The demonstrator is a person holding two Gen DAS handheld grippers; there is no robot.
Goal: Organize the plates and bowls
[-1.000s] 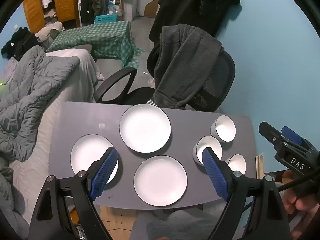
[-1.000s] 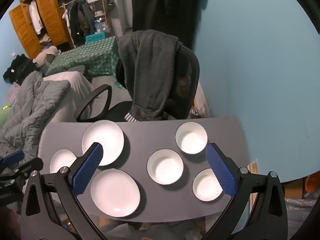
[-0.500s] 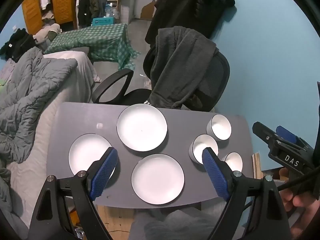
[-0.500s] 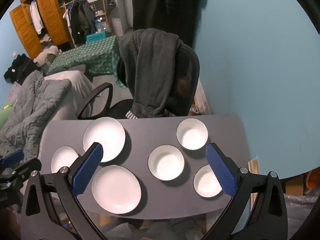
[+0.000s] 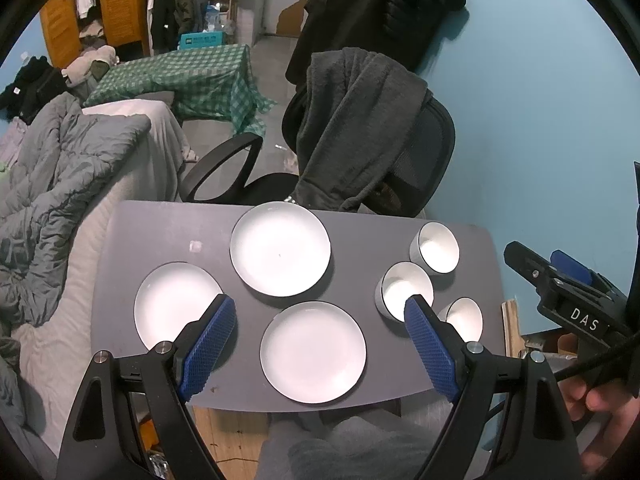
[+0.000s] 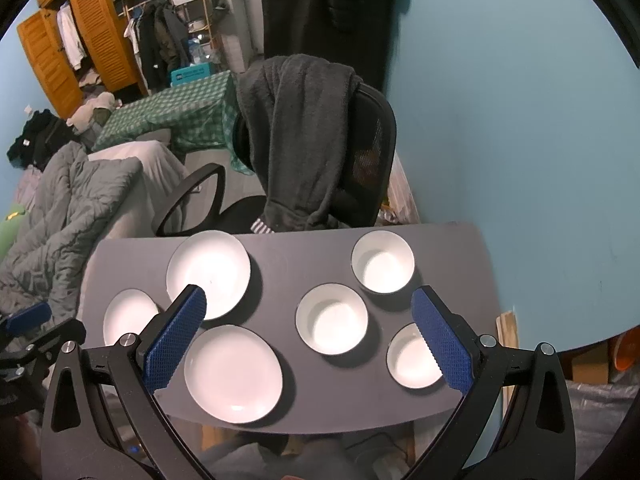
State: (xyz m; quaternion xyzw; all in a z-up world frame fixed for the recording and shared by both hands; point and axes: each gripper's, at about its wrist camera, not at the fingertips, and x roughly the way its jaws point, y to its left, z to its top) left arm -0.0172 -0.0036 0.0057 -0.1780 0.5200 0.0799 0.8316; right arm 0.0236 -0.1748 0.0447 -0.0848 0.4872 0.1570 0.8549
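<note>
The left claw [image 5: 316,314] and the right claw [image 6: 308,306] both hang up above the gray table [image 6: 280,268], and each one has its blue fingers [image 6: 176,336] spread wide apart with nothing between them. A hand [image 5: 596,412] holds the right claw at the side. On the table, closest to the person, sits a white plate [image 5: 313,352] and a small white bowl [image 6: 414,356]. A bit farther in, a second plate [image 5: 176,304] lies to the left and a middle bowl [image 6: 332,318] sits to the right. Farthest back are the biggest plate [image 5: 280,254] and one more bowl [image 6: 383,262]. None of the dishes touch. Behind the table stands a black office chair [image 6: 372,160] with a dark gray fuzzy robe [image 6: 296,136] draped over it. A bed with a gray blanket [image 5: 52,188] is off to the left.
</note>
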